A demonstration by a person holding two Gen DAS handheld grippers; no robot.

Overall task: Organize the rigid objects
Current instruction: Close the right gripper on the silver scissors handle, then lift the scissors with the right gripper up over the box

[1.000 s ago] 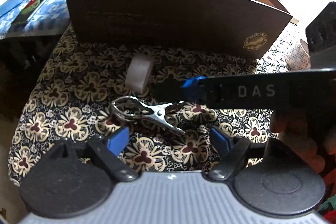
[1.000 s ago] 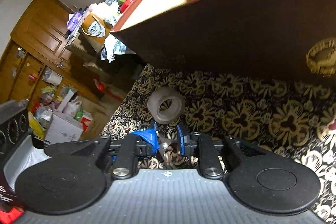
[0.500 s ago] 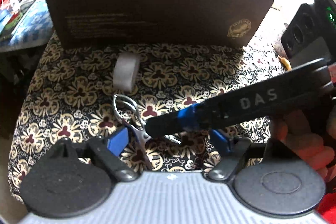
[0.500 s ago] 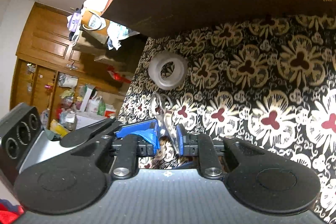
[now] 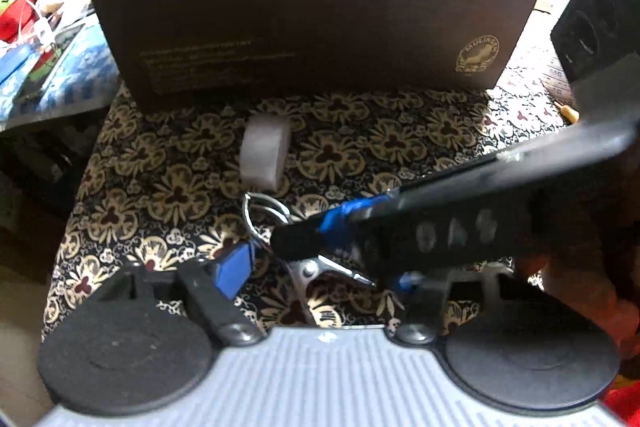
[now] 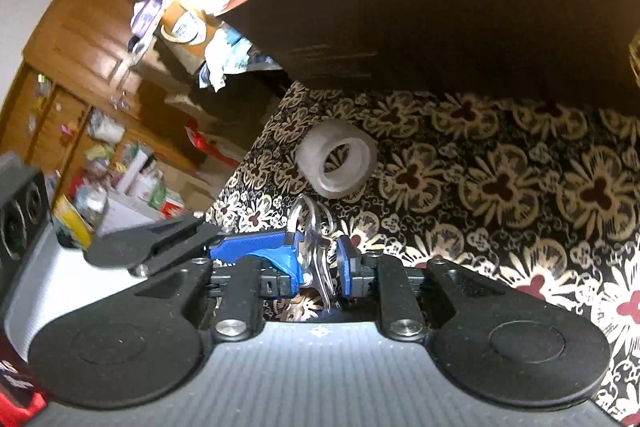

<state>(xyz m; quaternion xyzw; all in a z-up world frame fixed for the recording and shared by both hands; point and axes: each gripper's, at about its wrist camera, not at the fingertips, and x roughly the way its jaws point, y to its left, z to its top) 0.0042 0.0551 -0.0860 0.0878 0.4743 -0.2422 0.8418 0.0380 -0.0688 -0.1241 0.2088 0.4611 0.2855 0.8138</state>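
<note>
A black cloth (image 5: pixel 168 163) patterned with cream flowers and dark red centres is covering the surface. Behind it a dark brown box (image 5: pixel 312 39) is showing a tan interior and a gold round emblem (image 5: pixel 478 55). In front of the box a translucent whitish tape roll (image 6: pixel 338 158) is sitting, and nearer still a shiny silver clip (image 6: pixel 316 259) is gleaming between blue gripper pads (image 6: pixel 292 259).

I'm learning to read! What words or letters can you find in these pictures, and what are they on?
Black bar of the right gripper, seen from the left wrist: three pale letters, too blurred to read.
Gold round emblem on the dark brown cardboard box: lettering around the rim, too small to read surely.
Faint gold lines of print on the same box: too small to read.
Mug on the far shelf: print too blurred.
</note>
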